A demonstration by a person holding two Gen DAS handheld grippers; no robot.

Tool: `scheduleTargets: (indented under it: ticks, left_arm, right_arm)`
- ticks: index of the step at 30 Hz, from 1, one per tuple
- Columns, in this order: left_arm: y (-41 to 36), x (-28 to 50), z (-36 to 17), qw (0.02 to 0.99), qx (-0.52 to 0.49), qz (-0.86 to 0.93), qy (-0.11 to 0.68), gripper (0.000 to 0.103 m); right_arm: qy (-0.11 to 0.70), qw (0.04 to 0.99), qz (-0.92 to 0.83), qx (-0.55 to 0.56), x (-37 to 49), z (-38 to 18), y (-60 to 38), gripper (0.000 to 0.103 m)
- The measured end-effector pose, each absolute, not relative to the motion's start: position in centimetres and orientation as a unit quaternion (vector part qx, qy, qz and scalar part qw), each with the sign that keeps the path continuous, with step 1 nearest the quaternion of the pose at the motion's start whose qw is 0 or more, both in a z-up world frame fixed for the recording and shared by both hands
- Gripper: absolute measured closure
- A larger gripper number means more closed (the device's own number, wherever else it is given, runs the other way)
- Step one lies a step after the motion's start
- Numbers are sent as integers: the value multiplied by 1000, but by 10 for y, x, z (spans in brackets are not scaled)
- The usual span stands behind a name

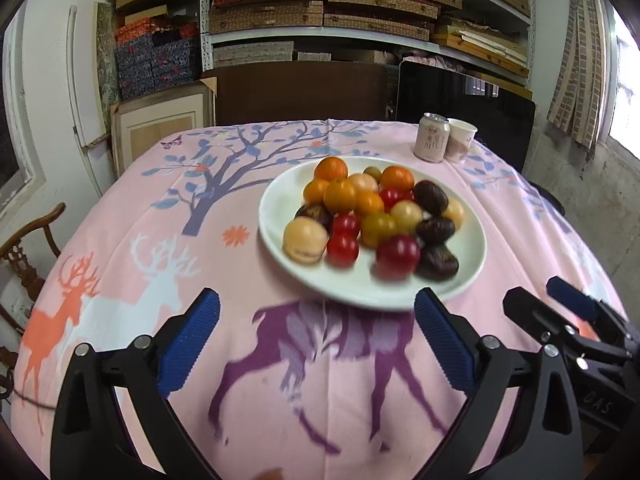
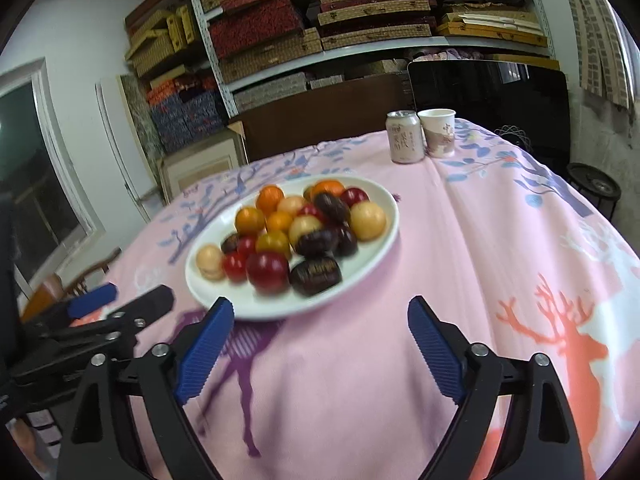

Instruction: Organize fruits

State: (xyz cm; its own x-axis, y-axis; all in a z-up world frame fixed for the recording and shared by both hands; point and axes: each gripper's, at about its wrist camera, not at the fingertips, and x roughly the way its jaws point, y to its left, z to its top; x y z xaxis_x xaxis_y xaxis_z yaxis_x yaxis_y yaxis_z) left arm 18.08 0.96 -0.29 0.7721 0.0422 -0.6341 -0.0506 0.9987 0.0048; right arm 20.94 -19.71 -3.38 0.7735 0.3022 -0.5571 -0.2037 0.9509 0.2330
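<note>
White plate (image 1: 472,256) heaped with orange, red, tan and dark brown fruits (image 1: 372,216); pink tablecloth (image 1: 120,216) printed with purple, coral and white deer and a blue-leaved tree; blue ribbed gripper pads (image 1: 192,344).

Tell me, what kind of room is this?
Probably a storeroom used as a dining spot: metal shelves stacked with woven boxes, and a table with a pink deer tablecloth holding a plate of fruit.

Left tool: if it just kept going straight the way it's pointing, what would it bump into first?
Probably the near rim of the white plate of fruits. The left tool is open and empty, tilted down over the pink tablecloth, with the plate directly ahead. Depth is unclear, so it might touch the cloth just short of it.
</note>
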Motion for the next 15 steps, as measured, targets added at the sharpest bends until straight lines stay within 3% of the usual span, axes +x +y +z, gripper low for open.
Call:
scheduleTargets:
  ticks: [15]
  left_arm:
    - [16, 167, -8, 937, -18, 26, 348, 4]
  right_arm:
    - [321, 939, 95, 83, 215, -41, -208, 5]
